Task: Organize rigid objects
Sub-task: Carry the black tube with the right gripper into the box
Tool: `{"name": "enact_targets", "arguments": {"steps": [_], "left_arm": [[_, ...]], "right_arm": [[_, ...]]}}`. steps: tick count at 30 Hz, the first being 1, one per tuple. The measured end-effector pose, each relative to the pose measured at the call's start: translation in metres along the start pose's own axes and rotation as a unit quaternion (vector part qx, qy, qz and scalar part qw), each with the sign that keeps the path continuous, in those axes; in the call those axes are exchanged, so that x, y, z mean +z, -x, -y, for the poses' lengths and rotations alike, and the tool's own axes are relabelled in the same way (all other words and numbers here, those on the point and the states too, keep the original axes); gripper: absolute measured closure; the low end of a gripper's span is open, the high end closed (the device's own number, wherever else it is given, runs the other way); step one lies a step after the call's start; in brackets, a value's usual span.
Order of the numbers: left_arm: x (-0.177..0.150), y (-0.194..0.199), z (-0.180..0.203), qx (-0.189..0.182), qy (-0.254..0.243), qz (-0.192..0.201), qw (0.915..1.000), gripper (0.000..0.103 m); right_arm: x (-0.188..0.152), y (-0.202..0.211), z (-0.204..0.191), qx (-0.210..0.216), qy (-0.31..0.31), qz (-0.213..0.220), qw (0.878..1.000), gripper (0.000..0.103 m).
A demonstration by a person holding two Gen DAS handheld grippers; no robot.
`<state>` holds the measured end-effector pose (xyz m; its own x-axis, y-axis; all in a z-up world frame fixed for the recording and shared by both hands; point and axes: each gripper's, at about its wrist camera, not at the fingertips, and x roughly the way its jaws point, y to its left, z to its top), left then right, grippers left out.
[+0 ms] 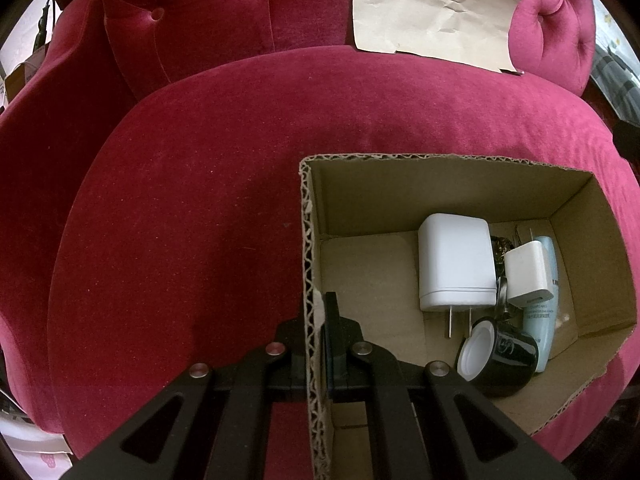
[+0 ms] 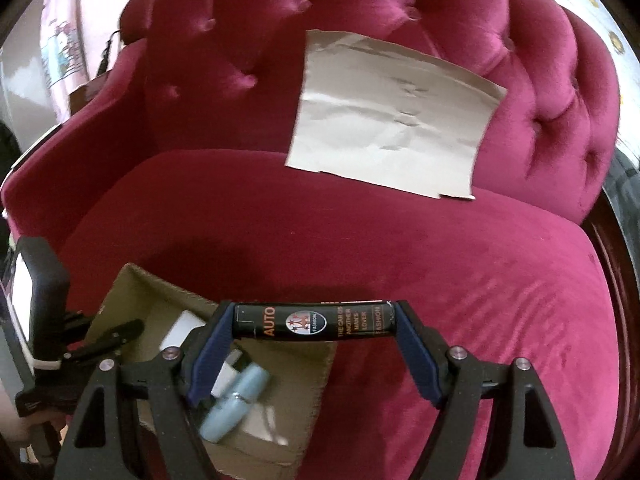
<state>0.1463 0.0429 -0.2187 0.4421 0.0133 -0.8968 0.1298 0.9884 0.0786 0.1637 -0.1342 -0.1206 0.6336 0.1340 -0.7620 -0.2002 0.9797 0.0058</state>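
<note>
Right tool [image 2: 314, 322] clamps the black tube [image 2: 312, 320] endwise at frame centre, liable to slip out short of the cardboard box [image 1: 308, 264], whose wall the left tool [image 1: 320, 328] pinches shut.

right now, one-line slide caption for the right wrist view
Right gripper holds a black tube end to end above the cardboard box on a red velvet armchair.

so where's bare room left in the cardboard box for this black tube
Free: the box floor between the left corrugated wall and the big white charger. Crowded: the right side, with the small white plug, black jar and pale blue bottle.
</note>
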Motion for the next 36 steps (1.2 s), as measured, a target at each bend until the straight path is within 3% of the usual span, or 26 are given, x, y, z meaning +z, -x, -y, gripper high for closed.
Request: {"name": "enact_targets", "arguments": {"steps": [17, 36], "left_arm": [[0.0, 0.0, 0.0, 0.0, 0.0, 0.0, 1.0, 0.099], [0.0, 0.0, 0.0, 0.0, 0.0, 0.0, 1.0, 0.099]], "right_arm": [[-0.012, -0.012, -0.054, 0.039, 0.033, -0.02, 0.999, 0.022], [-0.027, -0.037, -0.081, 0.035, 0.048, -0.051, 0.997, 0.022]]}}
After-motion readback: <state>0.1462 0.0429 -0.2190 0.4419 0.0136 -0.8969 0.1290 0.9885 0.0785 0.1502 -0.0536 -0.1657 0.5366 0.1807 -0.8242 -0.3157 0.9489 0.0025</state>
